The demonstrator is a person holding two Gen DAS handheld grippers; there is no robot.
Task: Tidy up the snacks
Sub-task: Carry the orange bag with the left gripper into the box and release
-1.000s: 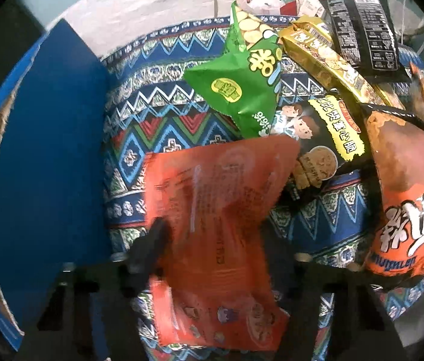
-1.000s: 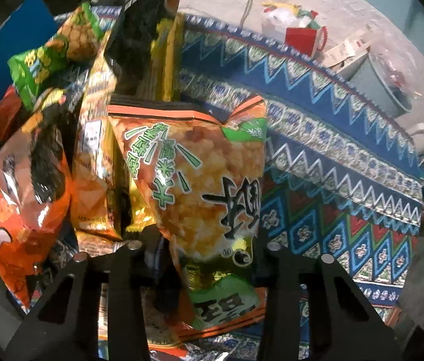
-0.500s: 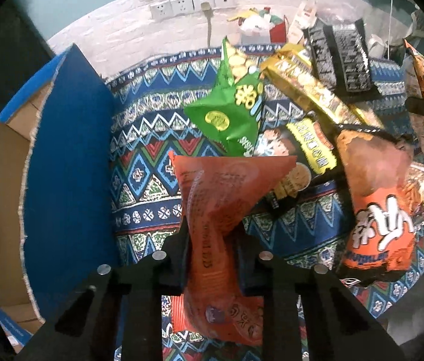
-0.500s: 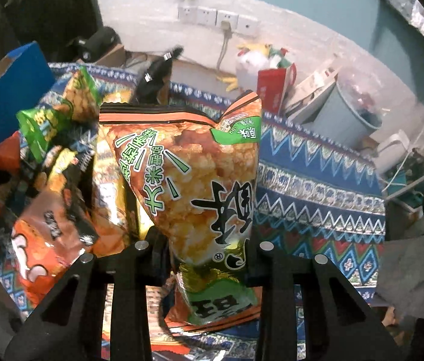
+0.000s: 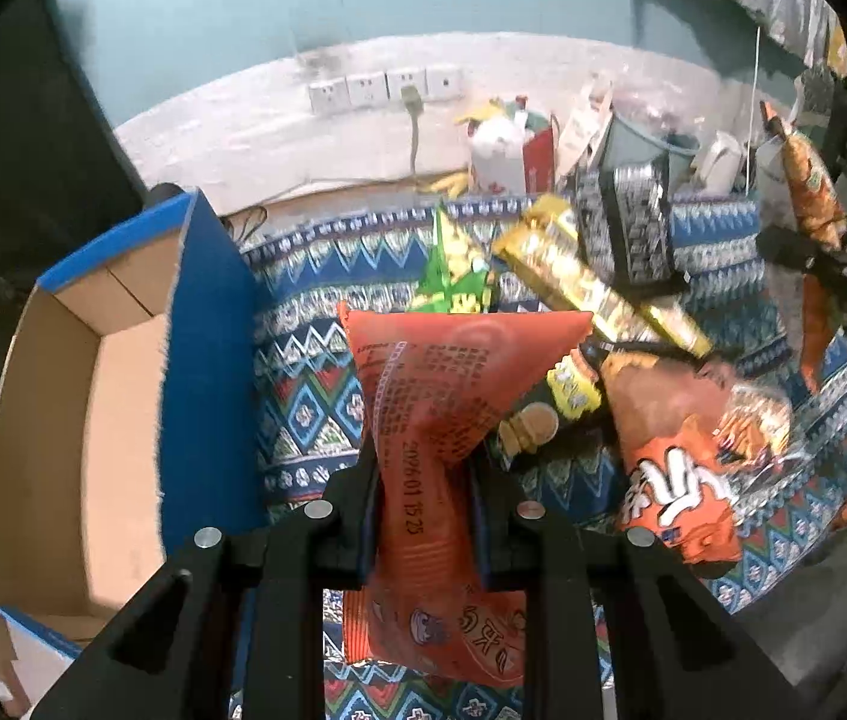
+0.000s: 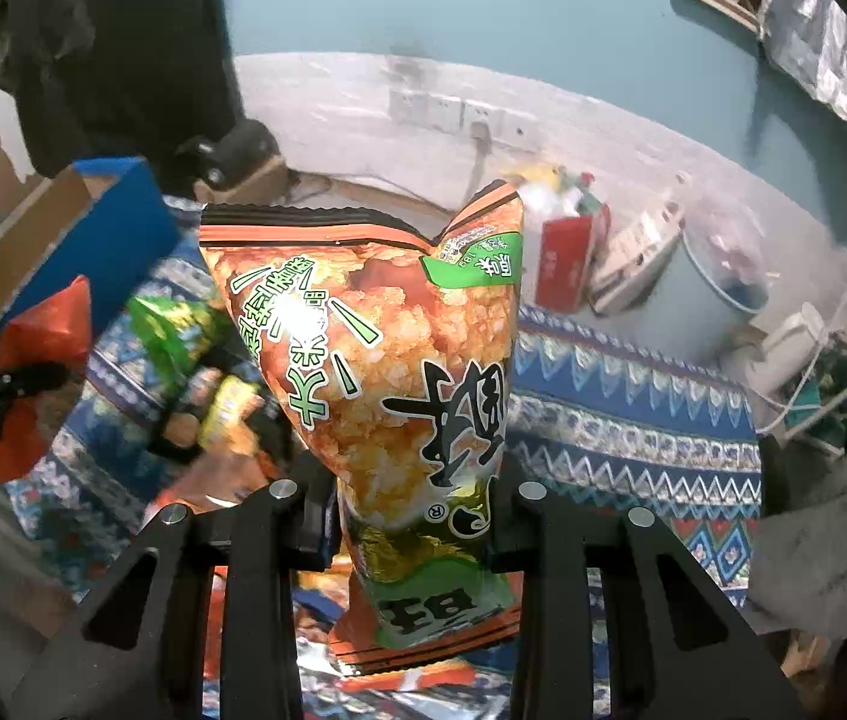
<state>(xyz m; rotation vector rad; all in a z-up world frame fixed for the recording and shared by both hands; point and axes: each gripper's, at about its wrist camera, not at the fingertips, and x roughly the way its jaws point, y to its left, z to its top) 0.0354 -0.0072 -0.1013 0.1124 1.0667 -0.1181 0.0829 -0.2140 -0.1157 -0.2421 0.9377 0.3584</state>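
Two snack bags hang in the air, each lifted off the patterned cloth (image 5: pixel 303 408) where both lay a second ago. The red bag (image 5: pixel 441 420) is pinched at its middle by the left gripper (image 5: pixel 426 516), whose jaws have just closed onto it. The orange rice-cracker bag (image 6: pixel 387 372) is clamped low down by the right gripper (image 6: pixel 411 516). An open cardboard box (image 5: pixel 93 420) stands just left of the red bag, likely the destination. Other snacks (image 5: pixel 681 456) remain piled on the cloth.
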